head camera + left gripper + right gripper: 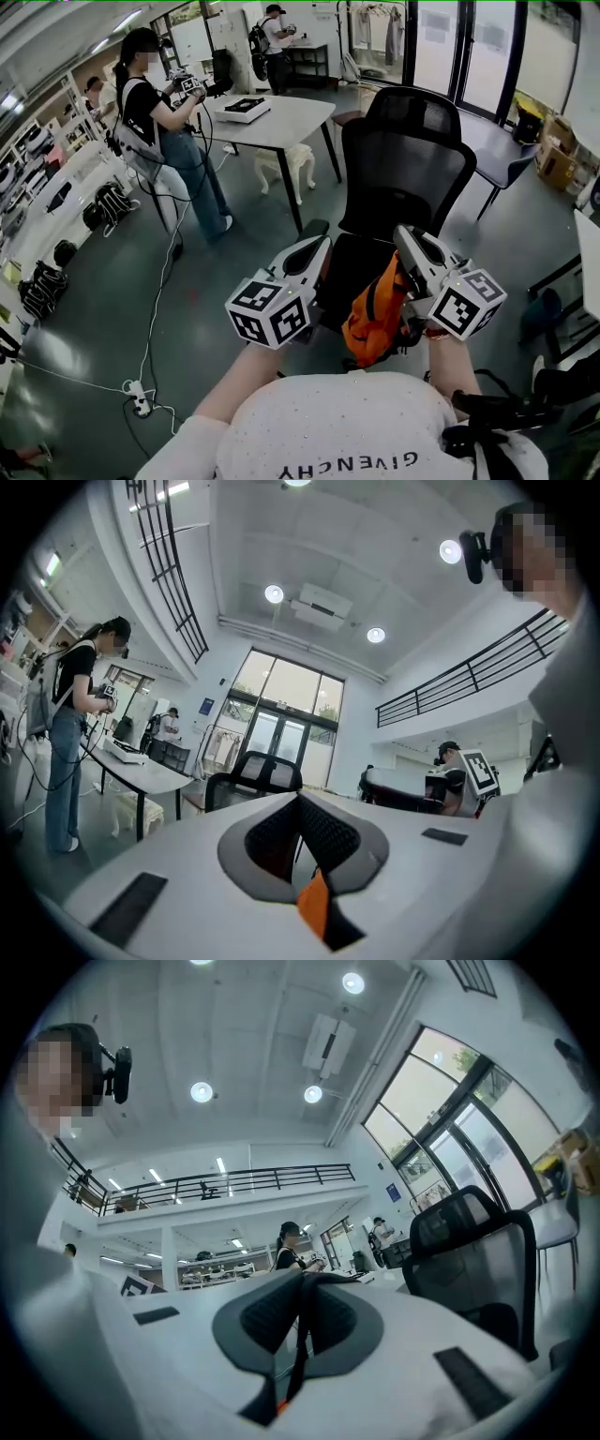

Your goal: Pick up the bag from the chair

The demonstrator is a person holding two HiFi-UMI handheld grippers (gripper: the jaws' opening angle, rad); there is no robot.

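First, bag in head view: the orange bag [373, 319] hangs between the two grippers, close to the right one, in front of the chair seat. I cannot tell if it touches the seat.
Chair in head view: the black chair [408, 178] stands upright just past the grippers, its back facing us.
Left gripper in head view: the left gripper [312, 234] points up at the chair, just beside the bag on its left.
Right gripper in head view: the right gripper [405, 236] points up too, and the top of the bag sits right under it.
Room in head view: a white table [281, 117] with a box [242, 110] on it stands well behind the chair. A person [164, 131] stands beside it, and a white stool [286, 164] stands under it.
Left gripper in left gripper view: the left gripper [300, 799] has its fingers pressed together at the tips. A bit of the orange bag [314, 902] shows low in the gap. I cannot tell if it is pinched.
Far things in left gripper view: the chair [253, 775] is past the tips, and the person [70, 733] and table [141, 771] are off to the left.
Right gripper in right gripper view: the right gripper [302, 1283] has its fingers pinching a dark strap [298, 1335] that runs down between them. A bit of orange bag [278, 1405] shows at the bottom.
Far things in right gripper view: the chair [473, 1260] is on the right, and round lights [202, 1091] shine on the ceiling.
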